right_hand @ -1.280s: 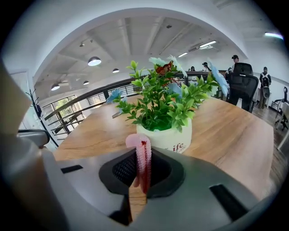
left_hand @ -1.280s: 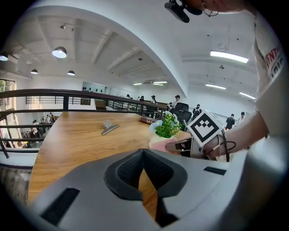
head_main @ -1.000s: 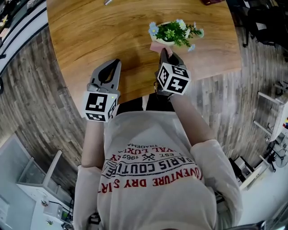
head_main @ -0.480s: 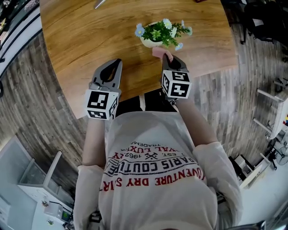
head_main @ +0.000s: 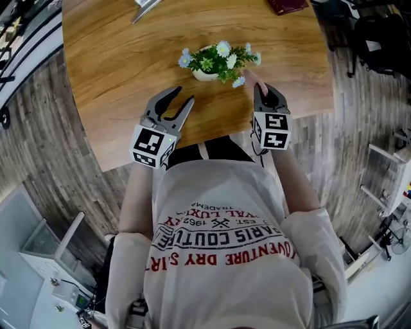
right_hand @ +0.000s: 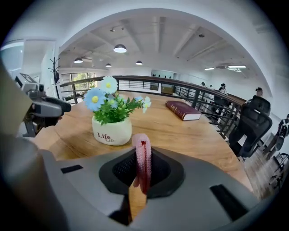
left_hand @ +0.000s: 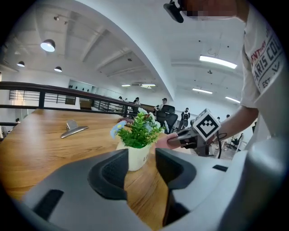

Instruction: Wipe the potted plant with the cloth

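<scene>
The potted plant [head_main: 218, 59], green leaves and blue and white flowers in a cream pot [right_hand: 112, 131], stands on the round wooden table [head_main: 115, 58]. My right gripper [head_main: 260, 88] is just right of it, shut on a folded pink cloth [right_hand: 142, 163] that sticks up between its jaws. My left gripper [head_main: 183, 97] is in front of the plant on the left. Its jaws have just been opening and stand apart with nothing between them. The pot [left_hand: 137, 154] shows beyond the gap. In the left gripper view the right gripper [left_hand: 180, 138] holds the cloth [left_hand: 161, 141] beside the pot.
A metal clip [head_main: 145, 9] lies at the table's far left, and a dark red book [right_hand: 183, 109] at the far right. The table's near edge [head_main: 212, 132] runs just before my body. Office chairs [right_hand: 253, 122] stand beyond the table.
The left gripper's jaws have opened and it has moved nearer the plant. The right gripper has carried the cloth from in front of the pot round to its right side.
</scene>
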`<state>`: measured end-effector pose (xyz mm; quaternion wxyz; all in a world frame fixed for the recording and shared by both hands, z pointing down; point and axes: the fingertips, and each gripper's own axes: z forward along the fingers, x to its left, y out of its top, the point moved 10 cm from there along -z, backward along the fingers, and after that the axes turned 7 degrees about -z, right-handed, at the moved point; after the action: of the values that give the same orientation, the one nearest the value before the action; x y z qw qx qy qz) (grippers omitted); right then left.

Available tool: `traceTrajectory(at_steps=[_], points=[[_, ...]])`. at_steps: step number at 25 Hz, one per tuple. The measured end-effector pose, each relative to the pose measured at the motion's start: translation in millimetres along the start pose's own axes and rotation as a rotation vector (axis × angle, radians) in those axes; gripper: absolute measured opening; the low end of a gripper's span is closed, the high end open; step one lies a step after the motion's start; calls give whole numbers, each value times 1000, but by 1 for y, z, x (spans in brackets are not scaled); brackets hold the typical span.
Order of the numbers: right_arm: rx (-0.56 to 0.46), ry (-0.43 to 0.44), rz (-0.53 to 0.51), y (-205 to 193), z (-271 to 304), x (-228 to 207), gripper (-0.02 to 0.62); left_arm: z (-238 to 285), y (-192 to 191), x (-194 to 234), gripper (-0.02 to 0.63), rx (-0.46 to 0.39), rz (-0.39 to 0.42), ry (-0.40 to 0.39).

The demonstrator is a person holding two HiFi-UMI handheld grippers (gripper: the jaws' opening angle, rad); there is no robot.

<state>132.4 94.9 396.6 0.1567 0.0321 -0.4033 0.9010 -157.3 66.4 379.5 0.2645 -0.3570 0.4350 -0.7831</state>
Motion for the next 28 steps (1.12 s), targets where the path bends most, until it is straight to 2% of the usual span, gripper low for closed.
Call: traceTrajectory(at_steps=[1, 2, 5, 8, 11, 16, 19, 24, 28], points=[[-10, 7, -5, 1, 3, -7, 44, 6, -2, -1, 228, 6, 17, -15], [-21, 15, -12, 2, 6, -15, 44, 13, -4, -2, 283, 14, 41, -23], [-46, 38, -35, 6, 21, -34, 44, 33, -8, 3, 379, 38, 99, -6], [-65, 59, -47, 8, 35, -48, 44, 54, -9, 13, 444, 37, 130, 34], [-81, 103, -57, 12, 49, -56, 44, 71, -9, 18, 484, 42, 167, 39], [-99, 159, -82, 17, 71, -64, 44, 102, -6, 26, 515, 57, 224, -11], [-99, 187, -58, 21, 82, -68, 44, 110, -4, 33, 520, 61, 264, -43], [-129, 224, -85, 29, 95, -66, 44, 121, -2, 36, 520, 94, 322, -132], [-139, 230, -99, 31, 103, -67, 44, 129, 2, 37, 520, 117, 350, -158]])
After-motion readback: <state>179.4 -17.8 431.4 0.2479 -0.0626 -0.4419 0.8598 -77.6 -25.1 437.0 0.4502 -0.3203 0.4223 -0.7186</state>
